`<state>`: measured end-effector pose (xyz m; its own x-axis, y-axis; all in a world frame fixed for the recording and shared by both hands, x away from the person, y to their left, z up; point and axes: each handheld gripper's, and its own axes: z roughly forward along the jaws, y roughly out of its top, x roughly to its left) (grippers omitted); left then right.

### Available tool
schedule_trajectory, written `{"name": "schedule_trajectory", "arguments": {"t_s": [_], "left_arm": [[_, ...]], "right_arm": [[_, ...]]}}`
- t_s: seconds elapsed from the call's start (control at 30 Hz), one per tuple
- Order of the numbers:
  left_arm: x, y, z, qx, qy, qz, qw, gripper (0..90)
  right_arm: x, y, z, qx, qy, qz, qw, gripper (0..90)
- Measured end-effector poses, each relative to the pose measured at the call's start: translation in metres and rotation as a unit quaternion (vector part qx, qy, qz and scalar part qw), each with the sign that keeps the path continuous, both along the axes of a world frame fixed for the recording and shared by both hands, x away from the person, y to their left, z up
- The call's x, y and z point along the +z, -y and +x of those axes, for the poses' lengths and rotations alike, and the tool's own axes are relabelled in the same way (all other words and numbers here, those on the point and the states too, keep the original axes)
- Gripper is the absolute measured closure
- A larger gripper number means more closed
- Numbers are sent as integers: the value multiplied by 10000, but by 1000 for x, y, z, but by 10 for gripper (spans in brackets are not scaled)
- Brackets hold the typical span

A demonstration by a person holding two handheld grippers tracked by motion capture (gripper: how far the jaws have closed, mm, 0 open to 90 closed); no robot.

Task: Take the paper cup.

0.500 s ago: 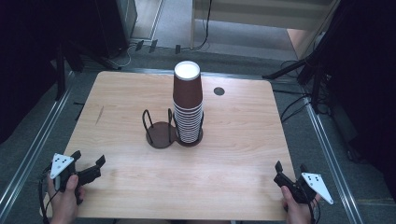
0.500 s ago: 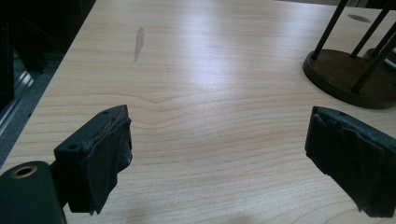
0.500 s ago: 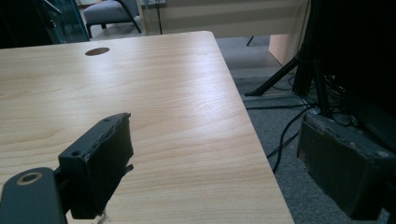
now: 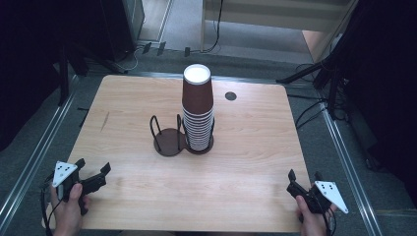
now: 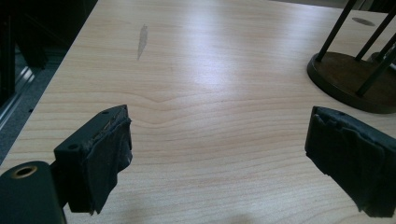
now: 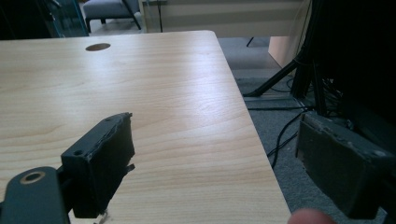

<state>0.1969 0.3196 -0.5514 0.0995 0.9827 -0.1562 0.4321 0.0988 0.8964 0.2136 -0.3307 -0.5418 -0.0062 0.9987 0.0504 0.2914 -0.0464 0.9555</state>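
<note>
Claws, left and right, sit wide and empty as before; tall brown paper-cup stack awaits picking.

We see a pale wood-grain table with a soft sheen, brown paper-looking cups with matt sides, a dark wire holder on a smooth, faintly glossy base, and rough, matt black gripper pads.

Left tool low, right tool low (jaws apart, empty)
</note>
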Motion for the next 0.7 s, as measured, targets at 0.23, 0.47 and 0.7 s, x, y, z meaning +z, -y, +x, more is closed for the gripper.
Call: {"name": "schedule_trajectory", "arguments": {"t_s": [0.23, 0.47, 0.7], "left_arm": [[0, 0, 1, -19, -51, -5, 10000, 79], [0, 0, 2, -18, -61, -33, 10000, 79], [0, -1, 2, -19, -48, -49, 10000, 82]], "right_arm": [[7, -18, 0, 231, 47, -228, 9995, 106], [15, -33, 2, 466, 166, -216, 9985, 107], [23, -52, 7, 590, 231, -234, 9977, 111]]}}
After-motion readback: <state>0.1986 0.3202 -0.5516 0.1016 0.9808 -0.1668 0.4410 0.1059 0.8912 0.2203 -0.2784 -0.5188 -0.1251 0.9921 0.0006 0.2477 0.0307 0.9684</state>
